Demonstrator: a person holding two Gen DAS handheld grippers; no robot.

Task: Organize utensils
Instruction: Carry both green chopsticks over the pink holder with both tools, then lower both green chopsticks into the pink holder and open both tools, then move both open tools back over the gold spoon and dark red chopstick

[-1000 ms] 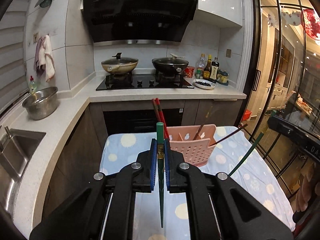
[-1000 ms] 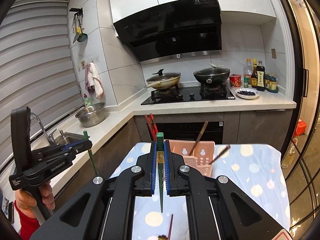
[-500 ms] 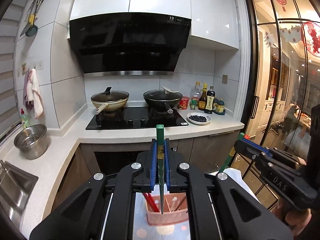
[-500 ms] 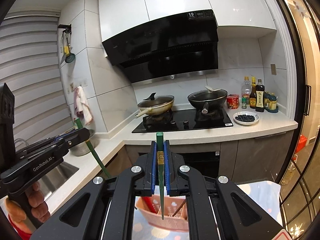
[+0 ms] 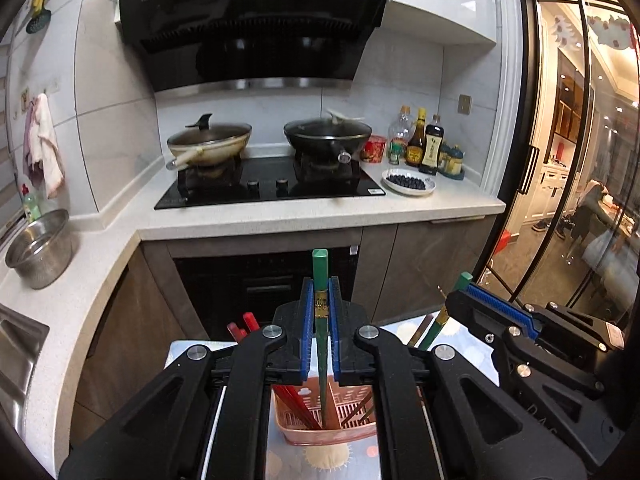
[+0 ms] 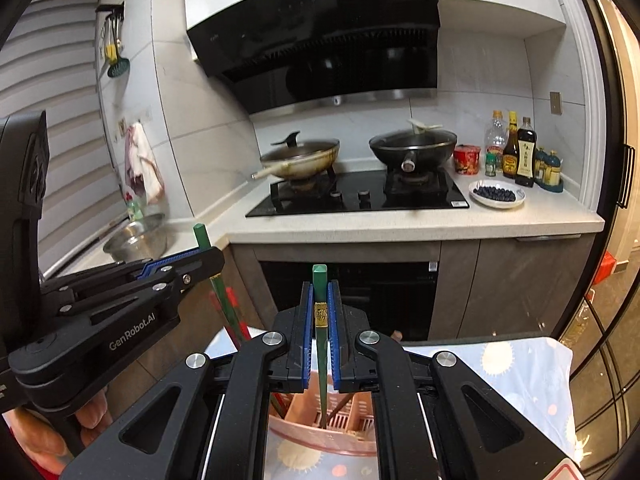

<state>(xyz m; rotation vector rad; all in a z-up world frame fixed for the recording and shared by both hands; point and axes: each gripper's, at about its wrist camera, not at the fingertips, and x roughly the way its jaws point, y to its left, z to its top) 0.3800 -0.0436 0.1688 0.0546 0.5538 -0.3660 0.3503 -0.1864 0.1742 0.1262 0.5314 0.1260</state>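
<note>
So both grippers, left gripper point(image 5: 319, 328) and right gripper point(image 6: 319, 328), are clamped on green chopsticks point(image 5: 320, 280) above the pink holder point(image 5: 326, 432), next probably lowering and letting go.

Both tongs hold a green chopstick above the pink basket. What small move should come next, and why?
Probably lower both a little, then open: each green chopstick hangs upright, its tip already inside the pink basket, near the red chopsticks.
</note>
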